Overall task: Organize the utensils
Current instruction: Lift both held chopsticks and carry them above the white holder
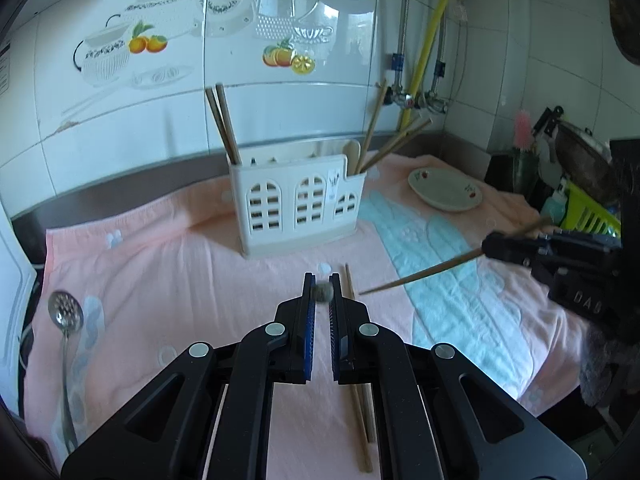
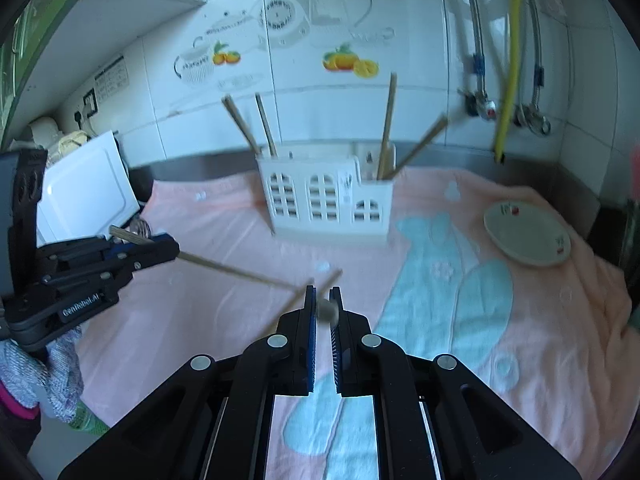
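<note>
A pink towel [image 1: 168, 256] with a pale blue pattern covers the table, and behind it rises a white tiled wall [image 1: 120, 128] with printed teapots and oranges; a yellow hose [image 1: 428, 44] and two metal hoses hang down the wall at the right. In the middle near the wall stands a white plastic utensil holder [image 1: 298, 204] with window-shaped openings; two chopsticks lean out of its left compartment, and several chopsticks and a pale spoon stand in its lower right compartment. To the right of the holder lies an oval plate [image 1: 444, 189] with small red flowers, well apart from it; further right there is a green basket [image 1: 588, 216] and a dark pan, partly hidden. At the left edge of the towel lies a metal skimmer [image 1: 66, 316] with holes in its bowl.

The left gripper [image 1: 322, 289] has its jaws closed on one wooden chopstick [image 2: 236, 271]; from its own camera only the round end of the stick shows between the tips, and the right wrist view shows the stick passing through the jaws and pointing over the towel. The right gripper [image 2: 323, 301] is the same; its jaws are closed on a second chopstick [image 1: 420, 276], which hangs above the blue part of the towel. Another pair of chopsticks [image 1: 358, 380] lies flat on the towel, partly under the left gripper. Both held sticks are thin, light brown and blurred.
</note>
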Motion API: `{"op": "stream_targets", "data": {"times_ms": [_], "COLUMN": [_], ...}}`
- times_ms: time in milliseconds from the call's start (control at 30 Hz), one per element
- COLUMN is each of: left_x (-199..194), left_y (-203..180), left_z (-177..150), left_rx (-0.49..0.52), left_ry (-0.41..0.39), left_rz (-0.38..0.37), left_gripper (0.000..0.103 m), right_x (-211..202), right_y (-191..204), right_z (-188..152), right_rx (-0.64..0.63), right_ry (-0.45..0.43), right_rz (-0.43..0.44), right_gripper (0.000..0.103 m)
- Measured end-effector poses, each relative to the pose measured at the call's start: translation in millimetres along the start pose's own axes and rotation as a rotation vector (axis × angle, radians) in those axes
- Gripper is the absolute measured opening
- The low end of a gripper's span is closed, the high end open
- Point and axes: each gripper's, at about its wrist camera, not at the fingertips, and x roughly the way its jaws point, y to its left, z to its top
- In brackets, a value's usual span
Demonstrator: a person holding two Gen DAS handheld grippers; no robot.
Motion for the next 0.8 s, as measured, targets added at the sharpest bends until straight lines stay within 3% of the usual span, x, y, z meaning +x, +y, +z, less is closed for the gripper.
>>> {"op": "stream_targets", "data": {"times_ms": [200, 500, 800], "left_x": [7, -1, -16], "left_y": [6, 10, 10], "left_z": [32, 82, 158], "left_rx": [0.017, 0.034, 0.053], "left_ry": [0.006, -0.050, -0.174], "left_rz": [0.010, -0.005, 0.019], "left_gripper": [0.005, 0.005, 0.005], "right_x": [-4, -4, 24], "right_y": [-7, -27, -32], "right_z": [66, 157, 191], "right_rx": [-0.046, -0.072, -0.092], "right_ry": [-0.016, -0.017, 0.010], "right_rz": [0.000, -0.020, -0.067], "right_gripper": [0.006, 0.006, 0.006]}}
